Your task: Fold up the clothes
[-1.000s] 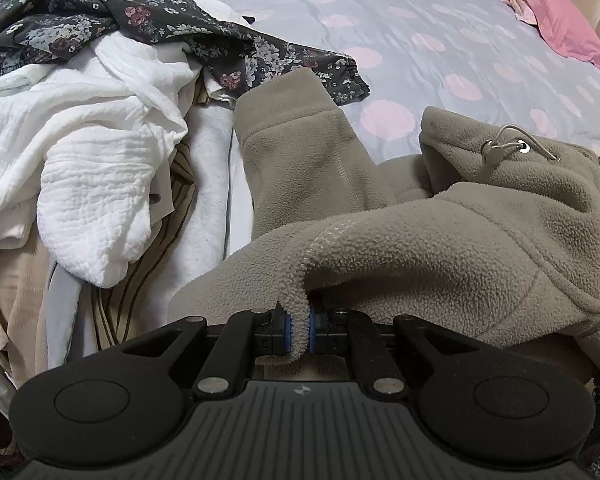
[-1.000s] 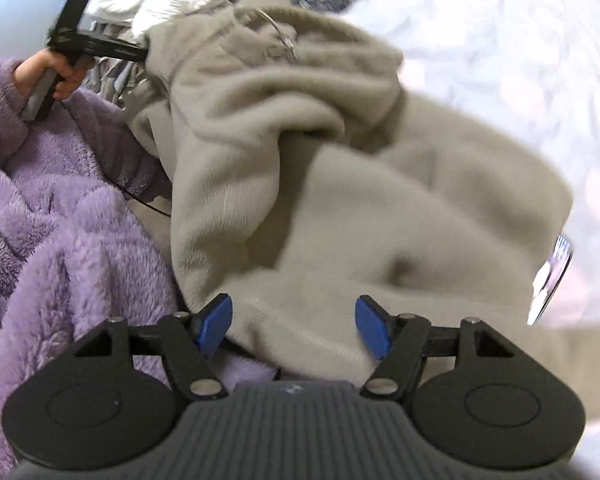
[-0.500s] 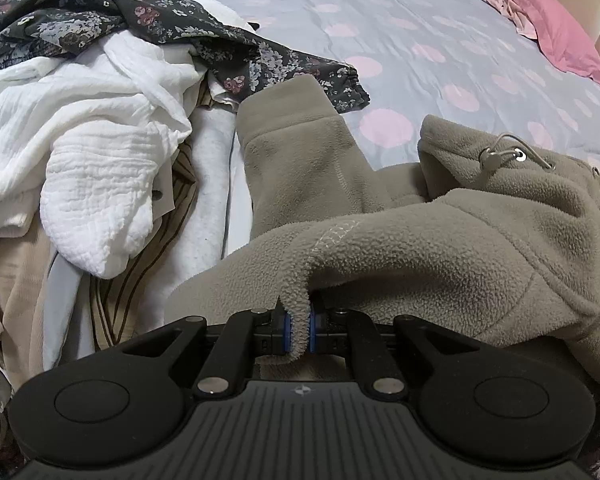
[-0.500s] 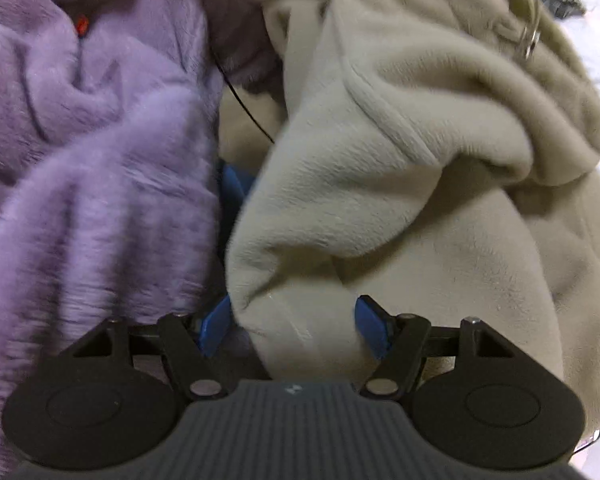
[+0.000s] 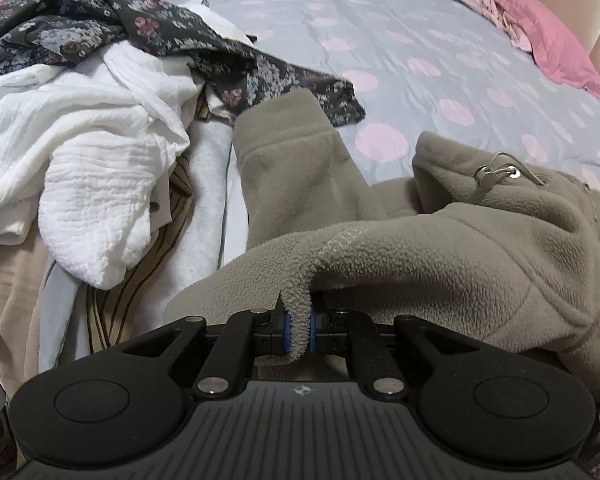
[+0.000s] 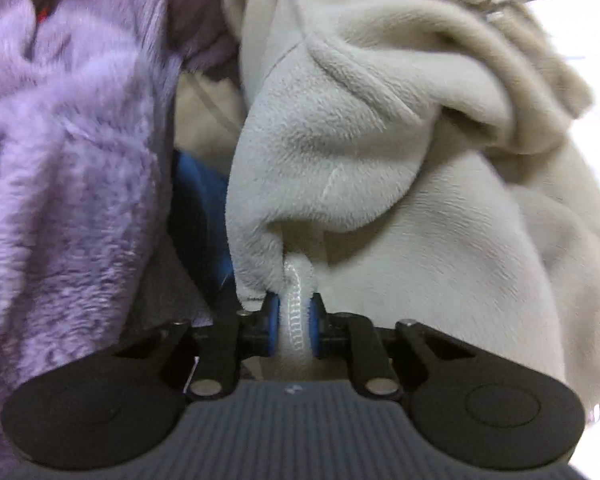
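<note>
A grey-brown fleece hoodie (image 5: 440,256) lies crumpled on the bed, one sleeve (image 5: 296,168) stretching away from me and a drawstring eyelet (image 5: 510,172) showing on its hood. My left gripper (image 5: 298,330) is shut on a hem edge of this fleece. In the right wrist view the same hoodie (image 6: 400,140) fills the frame. The jaws of my right gripper (image 6: 296,326) are closing, and its blue pads press on a stitched hem edge of the hoodie.
A heap of unfolded clothes lies on the left: white crinkled fabric (image 5: 84,152), a dark floral garment (image 5: 100,28), striped cloth (image 5: 140,272). The grey bedsheet with pink dots (image 5: 400,48) stretches beyond, a pink pillow (image 5: 548,40) at its far right. A person's purple fluffy sleeve (image 6: 60,160) is left of my right gripper.
My right gripper came down to the hoodie's hem with a roll of the wrist, and its jaws went from wide apart to pinching the edge. The left gripper kept its grip and place.
</note>
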The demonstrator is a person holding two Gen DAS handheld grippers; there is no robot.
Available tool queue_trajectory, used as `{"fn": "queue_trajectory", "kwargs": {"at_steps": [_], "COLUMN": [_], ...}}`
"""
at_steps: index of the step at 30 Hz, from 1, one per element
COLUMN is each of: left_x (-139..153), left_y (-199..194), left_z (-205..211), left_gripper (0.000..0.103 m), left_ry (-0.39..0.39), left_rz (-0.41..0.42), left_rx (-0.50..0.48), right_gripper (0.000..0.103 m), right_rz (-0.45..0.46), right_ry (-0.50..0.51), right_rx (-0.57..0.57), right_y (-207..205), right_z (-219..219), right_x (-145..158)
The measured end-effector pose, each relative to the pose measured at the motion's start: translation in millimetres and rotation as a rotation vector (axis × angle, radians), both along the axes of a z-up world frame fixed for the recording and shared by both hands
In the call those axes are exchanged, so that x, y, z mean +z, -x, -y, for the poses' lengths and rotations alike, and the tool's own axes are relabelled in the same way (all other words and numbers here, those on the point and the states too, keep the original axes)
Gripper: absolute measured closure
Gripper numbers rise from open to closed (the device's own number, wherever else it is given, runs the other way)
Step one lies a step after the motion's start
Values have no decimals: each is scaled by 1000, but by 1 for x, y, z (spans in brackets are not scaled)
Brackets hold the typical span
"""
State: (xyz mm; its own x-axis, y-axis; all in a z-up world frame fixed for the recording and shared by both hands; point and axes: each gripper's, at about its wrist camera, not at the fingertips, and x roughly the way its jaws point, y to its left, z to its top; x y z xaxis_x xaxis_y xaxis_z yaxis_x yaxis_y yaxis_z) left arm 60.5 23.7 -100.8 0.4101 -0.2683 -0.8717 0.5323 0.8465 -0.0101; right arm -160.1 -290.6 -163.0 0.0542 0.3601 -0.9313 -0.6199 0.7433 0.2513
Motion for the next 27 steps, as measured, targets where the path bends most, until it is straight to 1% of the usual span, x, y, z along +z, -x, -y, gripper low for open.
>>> {"fn": "queue_trajectory", "kwargs": {"at_steps": [4, 8, 10, 12, 15, 18, 20, 23, 27], "left_x": [15, 39, 54, 69, 98, 139, 171, 223, 285], "left_y": [-3, -7, -9, -9, -7, 0, 9, 30, 60], "left_z": [-1, 7, 13, 20, 32, 44, 50, 53, 42], "left_gripper": [97, 97, 97, 98, 98, 98, 98, 98, 98], "left_ry": [48, 103, 146, 180, 241, 310, 352, 426, 532], "left_rz": [21, 76, 115, 148, 219, 318, 398, 538, 707], "left_rx": [14, 3, -17, -29, -48, -77, -101, -127, -141], "right_gripper": [89, 91, 92, 92, 92, 92, 93, 93, 93], "right_rz": [189, 391, 465, 533, 666, 813, 920, 1076, 1312], "right_ry": [10, 89, 89, 95, 180, 214, 236, 262, 268], "right_rx": [-203, -473, -627, -734, -820, -879, -916, -974, -1029], "right_y": [13, 21, 25, 27, 26, 24, 23, 23, 69], "right_z": [30, 75, 96, 103, 95, 84, 75, 67, 72], "right_x": [49, 105, 129, 146, 165, 192, 215, 257, 321]}}
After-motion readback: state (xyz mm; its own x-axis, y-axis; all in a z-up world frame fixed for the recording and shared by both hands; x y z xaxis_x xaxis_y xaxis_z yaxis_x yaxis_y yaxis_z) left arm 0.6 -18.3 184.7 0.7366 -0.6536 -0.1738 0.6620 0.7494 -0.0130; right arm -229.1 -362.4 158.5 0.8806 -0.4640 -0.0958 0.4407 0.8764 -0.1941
